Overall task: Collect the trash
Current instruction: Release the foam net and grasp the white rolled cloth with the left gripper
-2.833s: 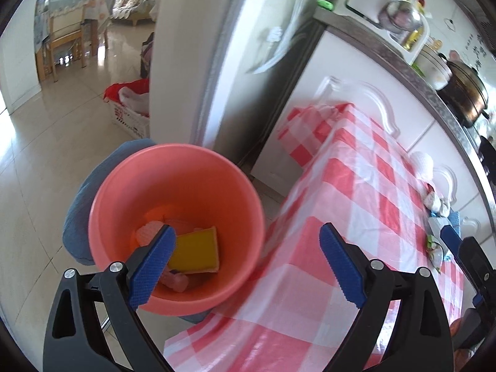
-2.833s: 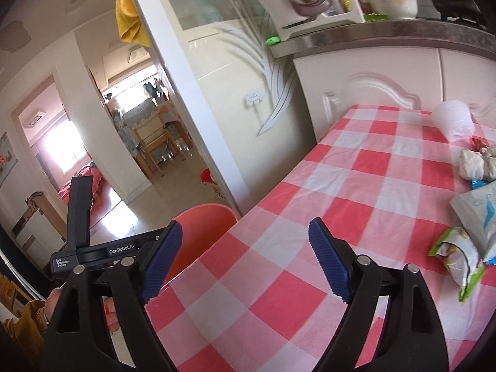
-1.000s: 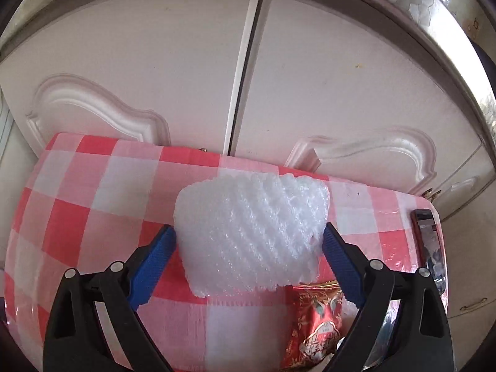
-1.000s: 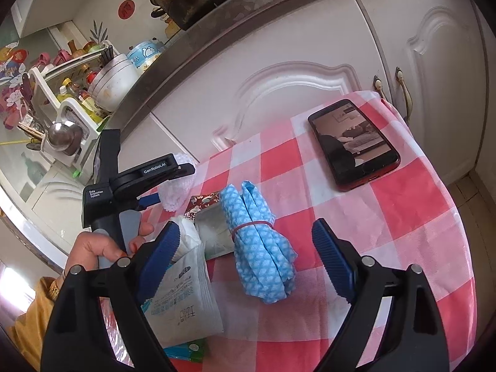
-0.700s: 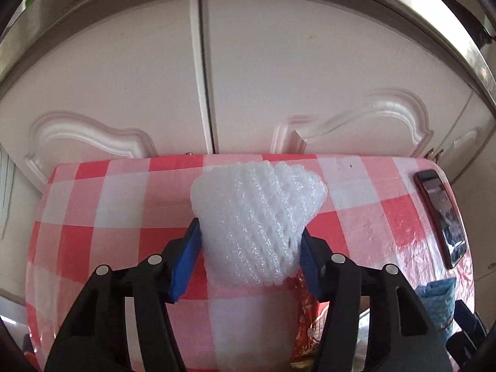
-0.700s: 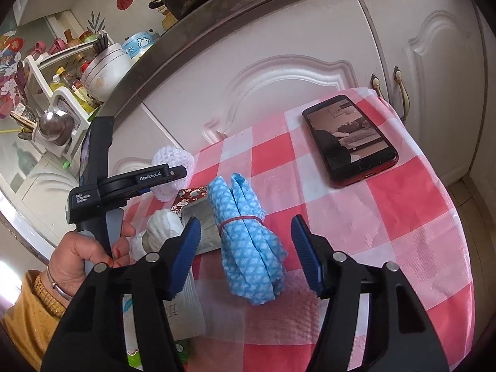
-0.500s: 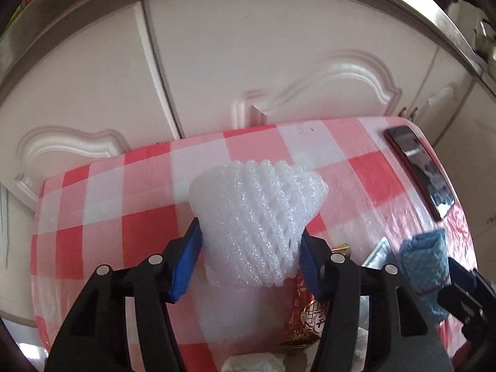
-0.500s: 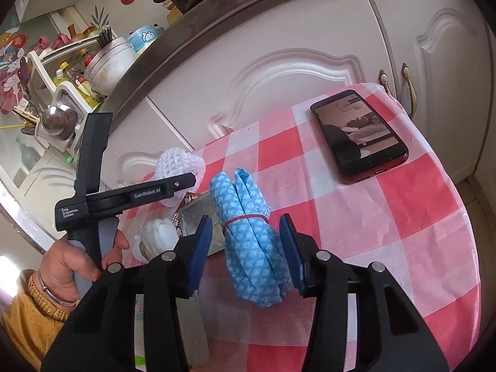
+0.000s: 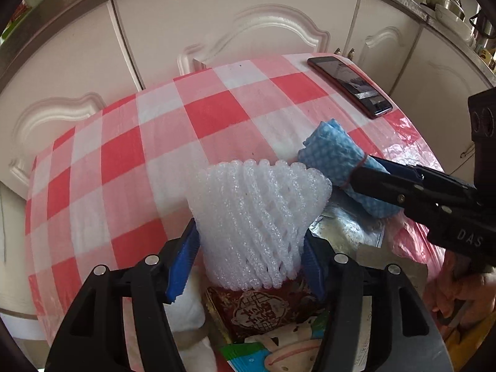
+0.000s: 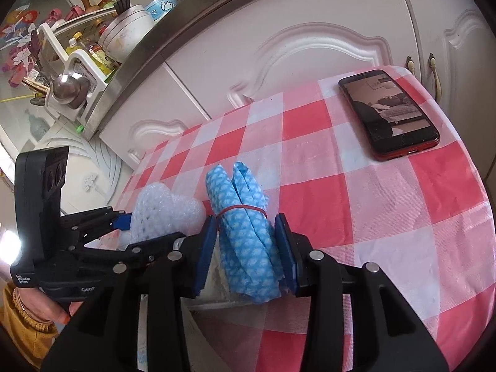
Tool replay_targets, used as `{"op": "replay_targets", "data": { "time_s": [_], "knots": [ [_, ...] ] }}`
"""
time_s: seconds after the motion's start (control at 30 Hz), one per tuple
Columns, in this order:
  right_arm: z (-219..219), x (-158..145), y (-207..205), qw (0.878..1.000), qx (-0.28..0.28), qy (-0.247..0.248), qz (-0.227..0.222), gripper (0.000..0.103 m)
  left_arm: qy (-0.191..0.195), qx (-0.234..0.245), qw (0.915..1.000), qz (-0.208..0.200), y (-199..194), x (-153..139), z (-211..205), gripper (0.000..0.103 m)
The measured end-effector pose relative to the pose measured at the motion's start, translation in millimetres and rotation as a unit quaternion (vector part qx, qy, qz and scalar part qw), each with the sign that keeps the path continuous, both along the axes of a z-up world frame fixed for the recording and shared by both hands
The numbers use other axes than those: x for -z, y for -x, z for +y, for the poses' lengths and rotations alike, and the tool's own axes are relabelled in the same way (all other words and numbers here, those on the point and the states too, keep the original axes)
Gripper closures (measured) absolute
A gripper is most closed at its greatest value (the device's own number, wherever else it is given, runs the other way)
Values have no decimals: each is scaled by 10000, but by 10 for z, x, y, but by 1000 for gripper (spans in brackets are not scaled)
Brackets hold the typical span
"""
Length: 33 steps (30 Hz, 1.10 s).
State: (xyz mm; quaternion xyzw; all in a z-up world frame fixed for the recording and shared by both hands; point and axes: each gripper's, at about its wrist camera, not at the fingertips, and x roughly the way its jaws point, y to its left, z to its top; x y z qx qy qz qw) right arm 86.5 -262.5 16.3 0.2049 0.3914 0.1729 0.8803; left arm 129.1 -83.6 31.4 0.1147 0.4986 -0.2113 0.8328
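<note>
A white foam fruit net (image 9: 257,210) sits between the blue pads of my left gripper (image 9: 248,260), lifted above the red-and-white checked table (image 9: 124,161). The pads press its sides while the jaws are opening slightly. The net (image 10: 161,214) and the left gripper (image 10: 124,220) also show at the left of the right wrist view. My right gripper (image 10: 245,248) is shut on a rolled blue patterned cloth (image 10: 248,217) bound by a red rubber band. The cloth (image 9: 334,161) lies just right of the net.
A red-edged phone (image 10: 389,114) lies face up near the table's far right corner. Under the left gripper lie a red snack wrapper (image 9: 266,307), a silver foil pouch (image 9: 347,226) and crumpled white paper (image 9: 186,310). White cabinet doors (image 9: 263,15) stand behind the table.
The left gripper closed on the foam net and carried it right, toward the pile of wrappers. The right gripper closed on the blue cloth roll and stayed in place.
</note>
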Motion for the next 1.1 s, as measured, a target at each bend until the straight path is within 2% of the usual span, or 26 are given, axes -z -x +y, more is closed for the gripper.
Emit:
{"op": "replay_targets", "data": {
  "time_s": [0.03,0.13,0.23,0.3,0.47,0.57,0.67,0.73,0.83,0.93,1.0,1.03,1.07,1.1],
  "knots": [
    [1,-7,8,10000,33,38,-20,53,52,-15,10000,-12,18,-7,24,39],
    [24,-3,3,10000,1,97,-2,52,217,-234,9994,-125,32,-59,159,36],
    [18,-12,9,9999,46,132,-31,46,483,-445,9977,-185,26,-116,285,32],
    [-3,-7,14,9999,107,121,-32,45,510,-542,9969,-274,39,-154,343,29],
    [-5,-18,8,9998,156,133,-68,32,794,-615,9936,-512,174,-335,543,20],
    [2,-17,1,9997,162,163,-59,29,709,-569,9942,-571,221,-365,597,15],
    [22,-26,10,9997,121,190,-103,29,581,-502,9952,-614,243,-349,631,15],
    [28,-26,9,9997,114,200,-105,29,425,-612,9943,-763,275,-360,685,15],
    [29,-31,12,9997,123,183,-114,29,379,-709,9938,-766,357,-339,797,15],
    [37,-24,7,9997,122,191,-88,29,245,-801,9943,-664,433,-216,897,15],
    [34,-23,6,9997,133,195,-79,25,127,-886,9942,-590,434,-100,941,15],
    [36,-22,3,9997,144,202,-63,20,118,-908,9943,-546,421,-49,955,20],
    [33,-20,-2,9997,139,200,-57,20,124,-929,9944,-492,409,-5,961,24],
    [32,-18,-2,9997,128,199,-52,20,124,-979,9943,-403,383,40,970,36]
  ]
}}
